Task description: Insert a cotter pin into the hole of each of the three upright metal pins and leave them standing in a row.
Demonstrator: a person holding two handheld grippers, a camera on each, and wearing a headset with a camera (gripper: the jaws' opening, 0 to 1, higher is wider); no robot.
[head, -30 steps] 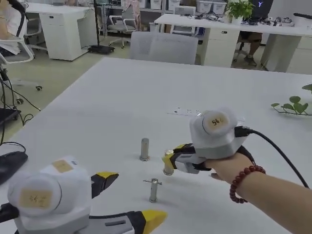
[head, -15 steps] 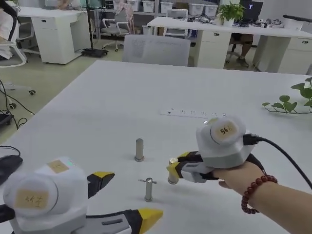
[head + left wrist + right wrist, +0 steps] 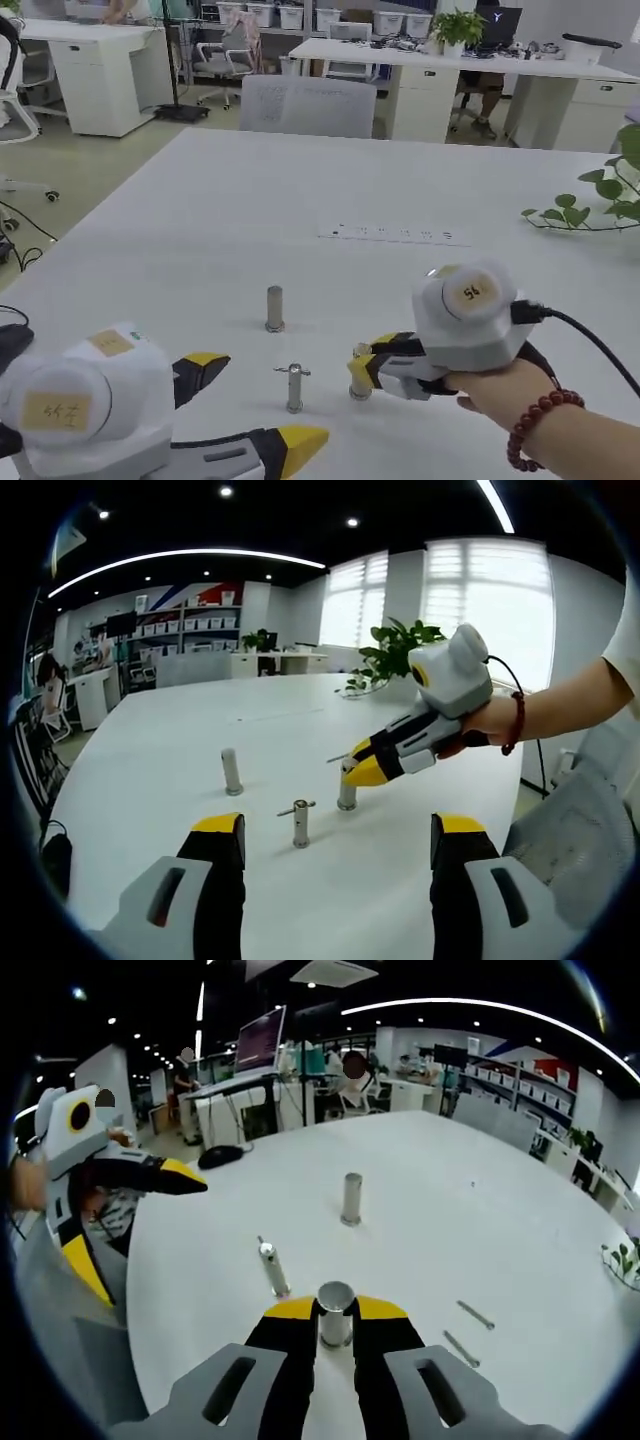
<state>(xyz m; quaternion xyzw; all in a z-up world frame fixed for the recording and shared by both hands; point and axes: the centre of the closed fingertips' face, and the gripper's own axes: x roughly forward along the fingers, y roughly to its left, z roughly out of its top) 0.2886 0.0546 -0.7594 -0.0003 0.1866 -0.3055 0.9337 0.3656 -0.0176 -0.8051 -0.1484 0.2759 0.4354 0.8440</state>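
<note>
We see the right hand (image 3: 490,385), a bead bracelet (image 3: 531,424) on its wrist, reaching in from the lower right with the forearm low over the white table (image 3: 420,190). It holds the right gripper (image 3: 361,372) roughly level and aimed leftward across the table. Its jaws are closed around the gripped metal pin (image 3: 359,391), which stands upright on the table with its long axis vertical. In the right gripper view the yellow tips press against it on both sides, just below its top.

The left gripper (image 3: 270,398) hovers at the lower left, jaws wide apart, with nothing between them.

Just left of the gripped pin stands the second metal pin (image 3: 293,392), also upright, with a cotter pin (image 3: 293,371) lying horizontally through its upper end. The third metal pin (image 3: 274,308) stands upright farther back, apart from both. In the right gripper view, two loose cotter pins (image 3: 475,1314) lie flat on the table to the right of the jaws.
</note>
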